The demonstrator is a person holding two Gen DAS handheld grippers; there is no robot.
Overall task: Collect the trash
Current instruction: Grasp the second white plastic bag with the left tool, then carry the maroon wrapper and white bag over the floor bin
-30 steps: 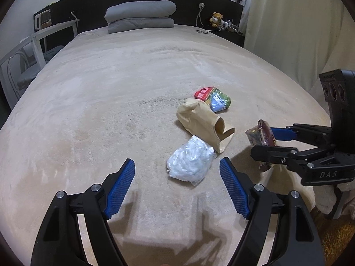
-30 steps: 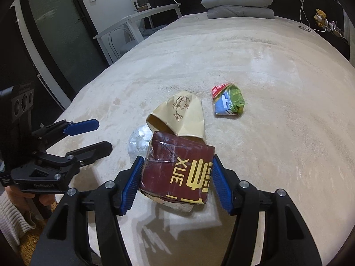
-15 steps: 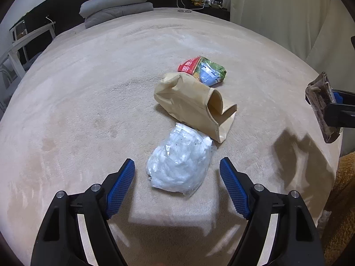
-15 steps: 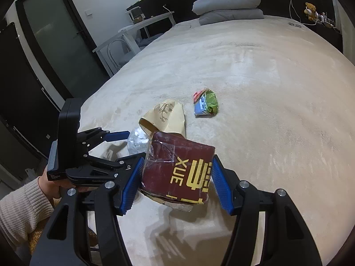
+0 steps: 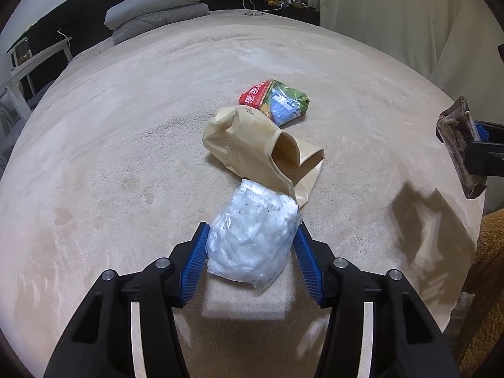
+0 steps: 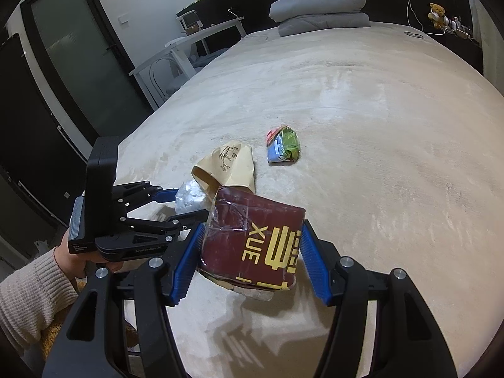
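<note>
The left gripper (image 5: 252, 252) is low over the bed (image 5: 126, 157), and its jaws have just been closing; the blue pads now press on both sides of the crumpled white plastic bag (image 5: 252, 239), which lies at the near edge of the bed. The right gripper (image 6: 252, 249) has its jaws clenched on a dark red packet (image 6: 252, 242) with yellow letters, held above the bed. Just behind the white bag lies a beige paper bag (image 5: 252, 145) on its side, touching it. A little farther lies a red, green and blue snack wrapper (image 5: 277, 100). At the far end lie grey pillows (image 5: 157, 9).
</note>
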